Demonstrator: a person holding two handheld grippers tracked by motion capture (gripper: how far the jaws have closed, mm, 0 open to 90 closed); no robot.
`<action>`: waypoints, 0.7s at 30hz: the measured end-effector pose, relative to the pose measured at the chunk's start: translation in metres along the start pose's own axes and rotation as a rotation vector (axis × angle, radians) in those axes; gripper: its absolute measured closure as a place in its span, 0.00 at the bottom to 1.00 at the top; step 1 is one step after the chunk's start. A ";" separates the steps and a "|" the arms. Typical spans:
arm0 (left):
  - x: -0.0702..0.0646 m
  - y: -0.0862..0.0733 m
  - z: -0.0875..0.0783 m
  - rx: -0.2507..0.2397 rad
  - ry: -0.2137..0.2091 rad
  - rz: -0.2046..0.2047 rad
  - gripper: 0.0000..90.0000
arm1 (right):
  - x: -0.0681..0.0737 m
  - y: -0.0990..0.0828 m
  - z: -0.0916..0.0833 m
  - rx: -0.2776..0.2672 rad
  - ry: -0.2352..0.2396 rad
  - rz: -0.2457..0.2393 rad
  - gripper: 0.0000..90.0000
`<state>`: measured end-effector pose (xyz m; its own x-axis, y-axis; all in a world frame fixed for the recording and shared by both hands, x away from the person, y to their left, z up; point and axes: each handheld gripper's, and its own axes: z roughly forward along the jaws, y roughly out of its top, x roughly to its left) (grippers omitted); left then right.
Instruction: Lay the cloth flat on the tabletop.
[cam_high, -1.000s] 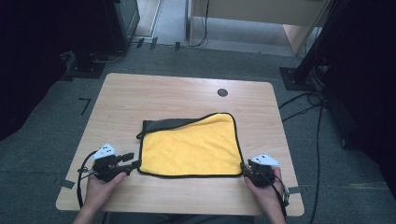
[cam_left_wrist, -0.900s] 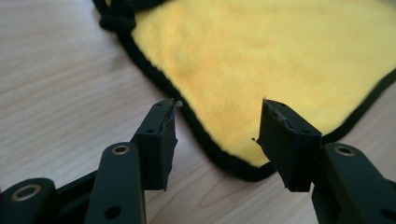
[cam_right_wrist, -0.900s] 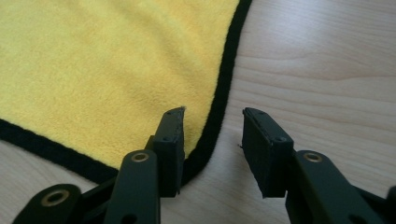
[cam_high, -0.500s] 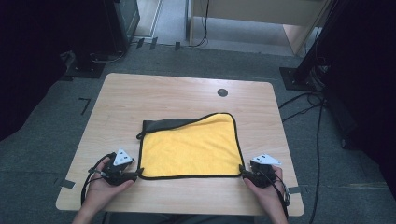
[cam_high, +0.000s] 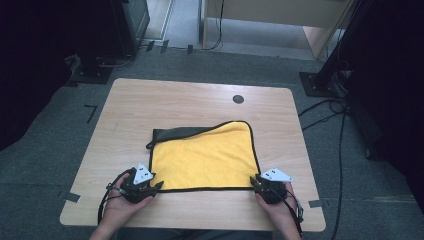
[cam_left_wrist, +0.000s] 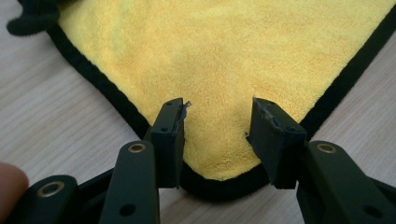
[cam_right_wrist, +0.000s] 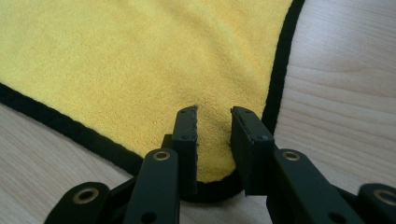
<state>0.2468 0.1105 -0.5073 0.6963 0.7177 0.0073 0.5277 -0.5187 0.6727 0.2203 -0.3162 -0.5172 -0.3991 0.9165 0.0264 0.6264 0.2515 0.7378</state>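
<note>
**High view: both grippers at near corners of yellow towel**

High view, hands: both forearms in from bottom edge, palms wrapped round gripper bodies, wrists low over table. Left gripper at towel's near-left corner, angled inward toward cloth. Right gripper at near-right corner, angled inward too. Grey three-cornered plate on top of each.

Left gripper view: left gripper w/ jaws astride the corner, moderately apart, just been closing. Cloth lies flat between them, pads not pressing it. Nothing gripped yet. Fingertip at bottom-left edge.

Right gripper view: right gripper w/ jaws narrower, just been closing, corner of cloth between them. Pile bunched up slightly in the gap, close to both pads; can't tell for sure if pinched.

Towel: yellow microfibre towel w/ black stitched border, roughly square, lying flat on near half of the light wood table, centred left-right. Far-left part folded over, dark grey underside showing as a strip along far edge. Fuzzy pile clear in close-ups. Near edge straight, running between the two grippers.

Small dark round grommet in tabletop, well beyond towel.
</note>
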 end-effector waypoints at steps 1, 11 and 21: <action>0.000 0.000 0.000 0.001 -0.001 0.001 0.62 | 0.000 -0.001 -0.001 -0.003 -0.002 0.001 0.80; -0.013 -0.015 -0.015 0.004 -0.005 0.003 0.67 | 0.010 -0.014 -0.017 0.018 -0.002 0.011 0.80; 0.032 -0.004 -0.014 -0.150 0.036 -0.281 0.58 | 0.015 -0.022 -0.029 0.040 0.020 0.021 0.76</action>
<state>0.2602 0.1420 -0.4992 0.5146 0.8404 -0.1700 0.6176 -0.2258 0.7534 0.1811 -0.3172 -0.5136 -0.3991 0.9152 0.0555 0.6605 0.2450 0.7097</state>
